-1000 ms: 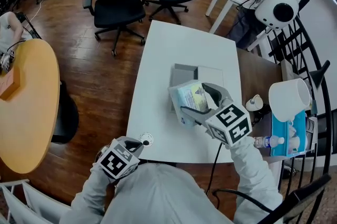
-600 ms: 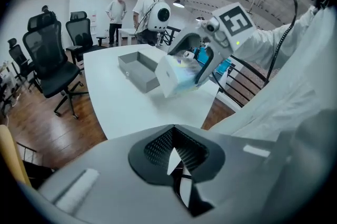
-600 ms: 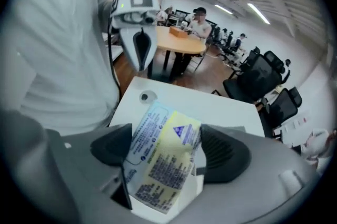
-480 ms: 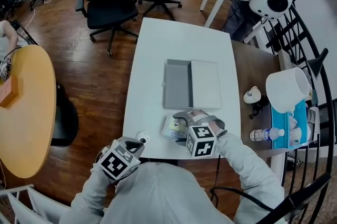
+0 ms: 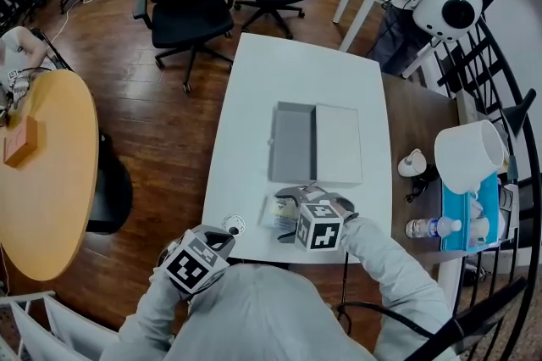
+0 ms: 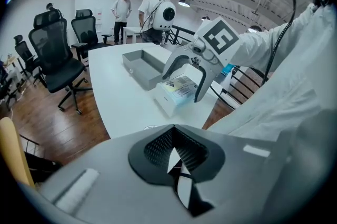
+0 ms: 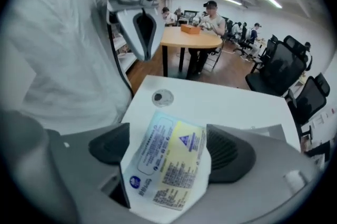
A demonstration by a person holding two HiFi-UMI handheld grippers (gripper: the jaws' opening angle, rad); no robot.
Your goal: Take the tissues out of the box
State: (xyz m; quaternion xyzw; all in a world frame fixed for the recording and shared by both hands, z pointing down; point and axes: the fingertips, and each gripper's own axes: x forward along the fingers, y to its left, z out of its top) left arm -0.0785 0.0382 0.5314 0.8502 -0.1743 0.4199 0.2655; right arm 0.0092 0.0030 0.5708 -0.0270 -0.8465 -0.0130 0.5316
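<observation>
A pack of tissues (image 7: 167, 165) with blue and yellow print sits between the pads of my right gripper (image 7: 166, 150), which is shut on it. In the head view the right gripper (image 5: 288, 216) holds the tissue pack (image 5: 271, 212) low over the table's front edge. In the left gripper view the pack (image 6: 177, 91) touches the tabletop or hangs just above it. The open grey box (image 5: 291, 142) lies behind it, with its lid (image 5: 339, 144) flat alongside. My left gripper (image 5: 225, 232) hangs shut and empty off the table's front left corner.
The white table (image 5: 305, 75) has a round cable port (image 5: 235, 224) near its front left corner. Black office chairs (image 5: 182, 8) stand behind it. A brown side table (image 5: 423, 126) at the right carries a bottle (image 5: 430, 227) and a white shade (image 5: 468, 156). A round wooden table (image 5: 42, 173) stands left.
My right gripper has carried the tissue pack from above the open box back to the table's front edge and lowered it. The left gripper has stayed put.
</observation>
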